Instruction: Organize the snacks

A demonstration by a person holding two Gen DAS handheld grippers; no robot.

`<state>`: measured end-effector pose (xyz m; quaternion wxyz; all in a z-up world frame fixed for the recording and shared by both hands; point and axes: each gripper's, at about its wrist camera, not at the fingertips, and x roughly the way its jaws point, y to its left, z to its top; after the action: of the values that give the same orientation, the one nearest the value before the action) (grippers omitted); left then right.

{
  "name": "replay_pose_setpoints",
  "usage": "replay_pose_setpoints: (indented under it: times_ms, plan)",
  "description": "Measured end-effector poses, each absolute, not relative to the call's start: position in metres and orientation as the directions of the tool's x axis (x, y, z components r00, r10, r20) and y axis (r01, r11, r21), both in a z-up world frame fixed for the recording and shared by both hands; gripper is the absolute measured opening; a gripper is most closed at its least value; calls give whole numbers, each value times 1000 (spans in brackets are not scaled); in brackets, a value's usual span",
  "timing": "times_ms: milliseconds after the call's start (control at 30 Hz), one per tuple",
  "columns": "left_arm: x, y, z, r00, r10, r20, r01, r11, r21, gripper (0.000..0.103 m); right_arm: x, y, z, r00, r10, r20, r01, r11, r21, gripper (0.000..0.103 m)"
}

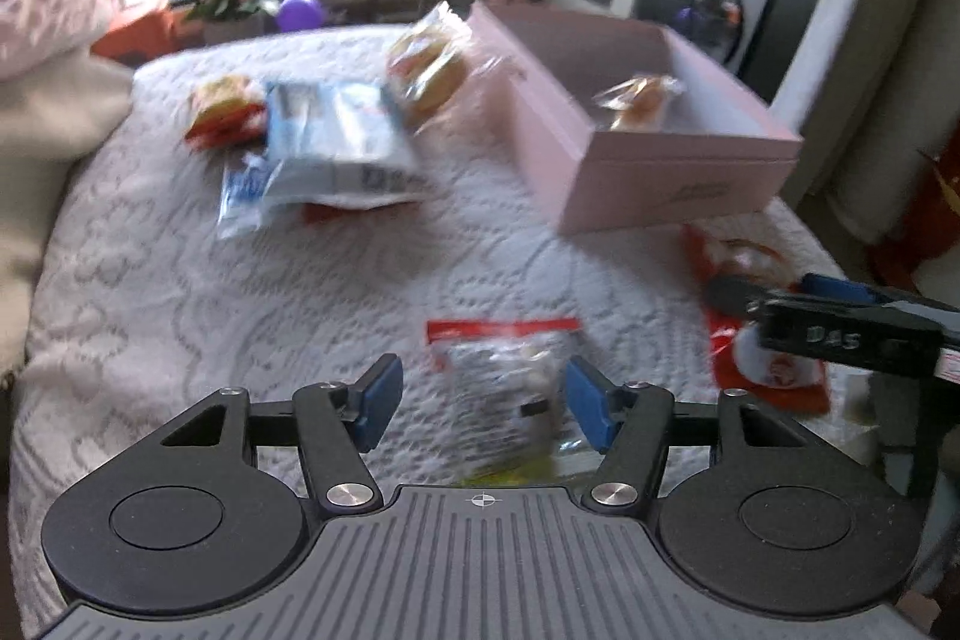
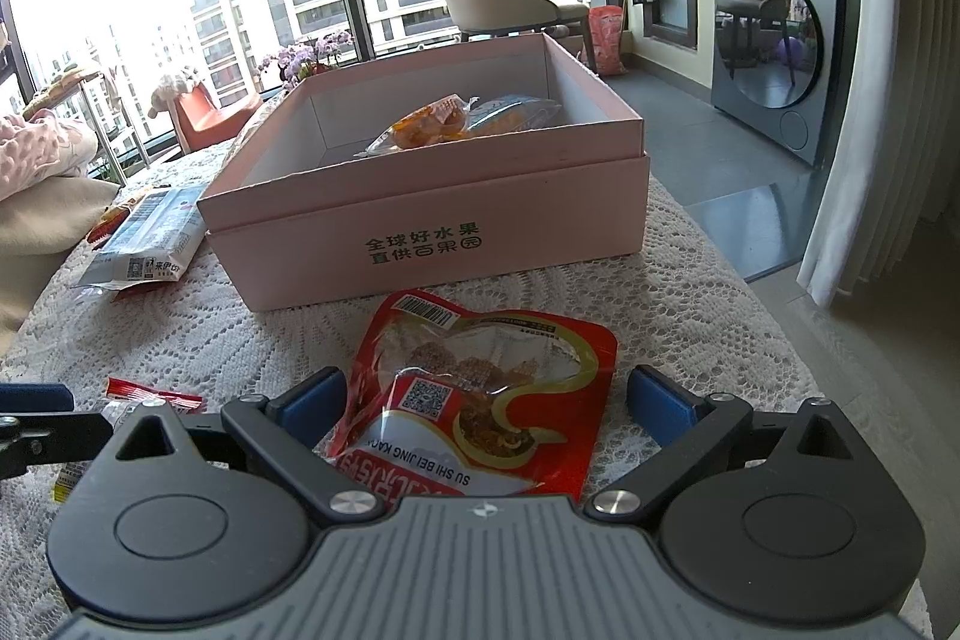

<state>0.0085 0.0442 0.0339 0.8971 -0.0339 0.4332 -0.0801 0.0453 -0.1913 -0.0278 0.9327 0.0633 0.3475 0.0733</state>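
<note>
A clear snack packet with a red top strip lies on the lace tablecloth between the blue pads of my left gripper, which stands open; the pads do not press on it. My right gripper is open too, its pads on either side of a flat red snack pouch without squeezing it. In the left wrist view the right gripper hovers over that red pouch. Behind it stands an open pink box holding two wrapped pastries.
A blue-and-white pack, a yellow-red packet and a bag of buns lie left of the pink box. A cushion borders the table's left side. Past the right edge are floor and a washing machine.
</note>
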Motion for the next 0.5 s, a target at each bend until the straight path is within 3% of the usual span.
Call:
replay_pose_setpoints:
  times_ms: [400,500]
  plan:
    - [17,38,24,605,-212,-767,135,977,-164,74,45,-191,-28,747,178,-641,-94,982,164,100]
    - [21,35,23,605,-227,-763,146,974,-174,83,45,-191,-28,746,177,-642,-95,982,160,100]
